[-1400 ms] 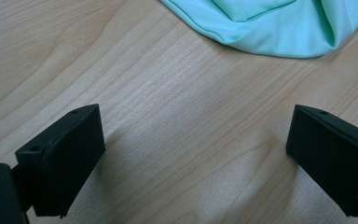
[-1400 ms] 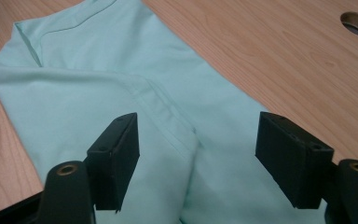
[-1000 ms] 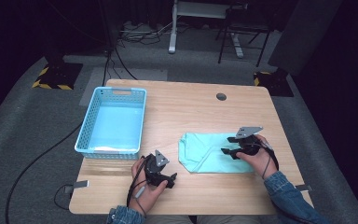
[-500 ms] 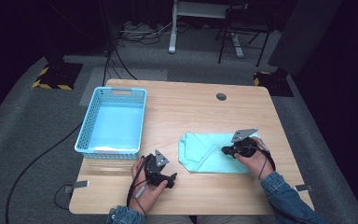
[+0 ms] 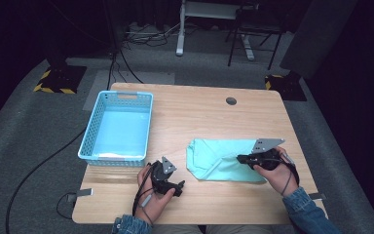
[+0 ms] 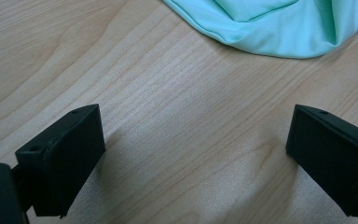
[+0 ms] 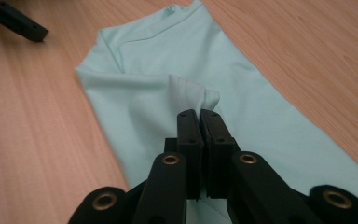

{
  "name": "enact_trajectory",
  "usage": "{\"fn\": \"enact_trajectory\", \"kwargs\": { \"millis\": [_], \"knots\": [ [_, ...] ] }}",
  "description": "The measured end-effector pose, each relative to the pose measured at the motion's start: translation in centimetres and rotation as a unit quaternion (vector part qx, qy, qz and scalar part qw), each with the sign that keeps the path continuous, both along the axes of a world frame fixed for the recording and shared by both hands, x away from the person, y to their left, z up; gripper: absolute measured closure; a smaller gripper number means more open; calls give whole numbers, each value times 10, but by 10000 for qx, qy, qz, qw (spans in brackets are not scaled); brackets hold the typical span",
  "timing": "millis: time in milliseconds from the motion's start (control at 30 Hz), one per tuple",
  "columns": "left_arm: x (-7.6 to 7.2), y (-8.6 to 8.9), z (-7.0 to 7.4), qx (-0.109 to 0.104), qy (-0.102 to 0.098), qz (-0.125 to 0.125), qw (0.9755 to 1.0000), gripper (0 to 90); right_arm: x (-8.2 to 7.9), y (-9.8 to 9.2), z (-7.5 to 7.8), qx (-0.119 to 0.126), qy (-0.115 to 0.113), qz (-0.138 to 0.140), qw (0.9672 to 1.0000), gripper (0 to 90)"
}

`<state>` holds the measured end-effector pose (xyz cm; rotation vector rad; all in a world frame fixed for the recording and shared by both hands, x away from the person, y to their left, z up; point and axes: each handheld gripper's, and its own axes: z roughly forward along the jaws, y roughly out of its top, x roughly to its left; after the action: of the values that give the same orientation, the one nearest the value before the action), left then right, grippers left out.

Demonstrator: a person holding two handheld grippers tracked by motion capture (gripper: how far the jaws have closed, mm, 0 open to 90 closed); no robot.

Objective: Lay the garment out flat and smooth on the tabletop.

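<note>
A folded mint-green cloth lies on the wooden table, right of centre. My right gripper is shut on a pinched-up fold of the cloth, and in the right gripper view its jaws press together over the fabric. My left gripper rests low over bare wood near the front edge, left of the cloth. In the left gripper view its jaws stand wide apart with nothing between them, and the cloth's edge lies beyond them.
A light blue plastic basket stands at the table's left side. A small round hole sits in the tabletop at the back. Cables run over the grey floor to the left, and a desk frame and chair legs stand beyond the table.
My right gripper has moved left over the cloth, drawing the pinched fabric with it. The left gripper has stayed in place.
</note>
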<state>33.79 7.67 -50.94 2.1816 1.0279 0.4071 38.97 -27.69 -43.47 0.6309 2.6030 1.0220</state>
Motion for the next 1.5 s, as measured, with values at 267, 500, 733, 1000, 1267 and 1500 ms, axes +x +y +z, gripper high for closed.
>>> {"fn": "enact_trajectory", "kwargs": {
  "millis": [267,500,733,1000,1267,1500],
  "knots": [
    [0,0,0,0,0,4,10000,41,-75,-9,16,205,197,327,9991,648],
    [0,0,0,-2,1,16,10000,41,-73,-32,18,461,-42,-344,9983,459],
    [0,0,0,-7,-3,28,10000,41,-52,-48,6,617,-17,-763,9952,399],
    [0,0,0,-7,-1,27,10000,41,-42,-65,-9,566,-4,-1033,9930,300],
    [0,0,0,-6,2,28,10000,41,-37,-89,-24,510,101,-1364,9893,265],
    [0,0,0,-5,4,32,10000,41,-36,-111,-45,452,284,-1655,9848,242]
  ]
}}
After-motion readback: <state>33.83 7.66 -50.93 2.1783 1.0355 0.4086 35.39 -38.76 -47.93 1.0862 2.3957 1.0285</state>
